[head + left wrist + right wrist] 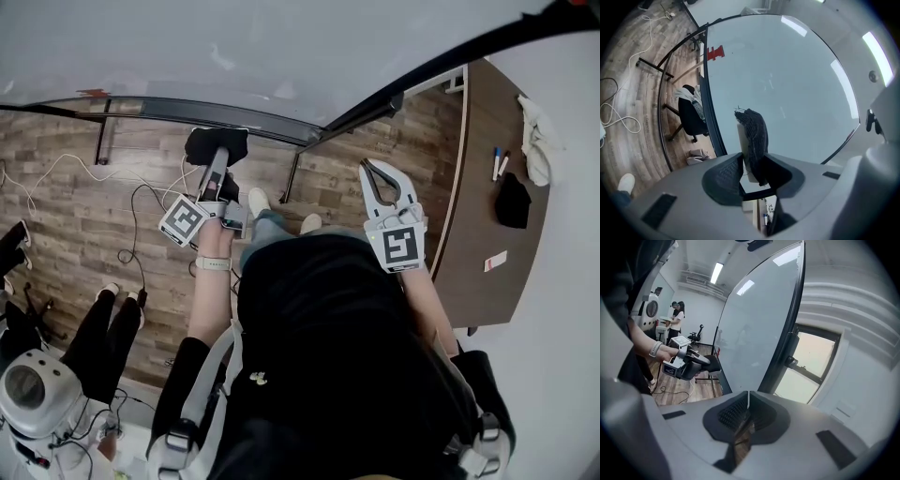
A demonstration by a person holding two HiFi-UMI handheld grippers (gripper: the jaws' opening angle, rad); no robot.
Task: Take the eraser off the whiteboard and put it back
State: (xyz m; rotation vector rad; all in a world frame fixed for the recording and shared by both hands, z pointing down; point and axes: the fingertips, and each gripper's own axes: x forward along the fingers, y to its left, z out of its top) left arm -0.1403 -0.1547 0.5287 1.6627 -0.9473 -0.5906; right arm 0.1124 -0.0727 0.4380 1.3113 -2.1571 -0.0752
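- The right gripper (746, 401), beside the glossy white, black-framed whiteboard (754, 333), has its jaws pressed together on nothing.
- The left gripper (754, 161) pinches the dark-felt, pale-backed block eraser (754, 133) by its lower end, close at the whiteboard's face; I cannot tell whether it touches.
- Risk: gripped at one end only, the eraser could lever loose and drop if pushed against the whiteboard.
- A red mark (715, 52) at the whiteboard's far edge is too small to read, and no other writing is legible.

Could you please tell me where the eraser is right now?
The eraser is clamped in the left gripper, left of centre in the upper part of the head view, close against the whiteboard's dark-framed edge.
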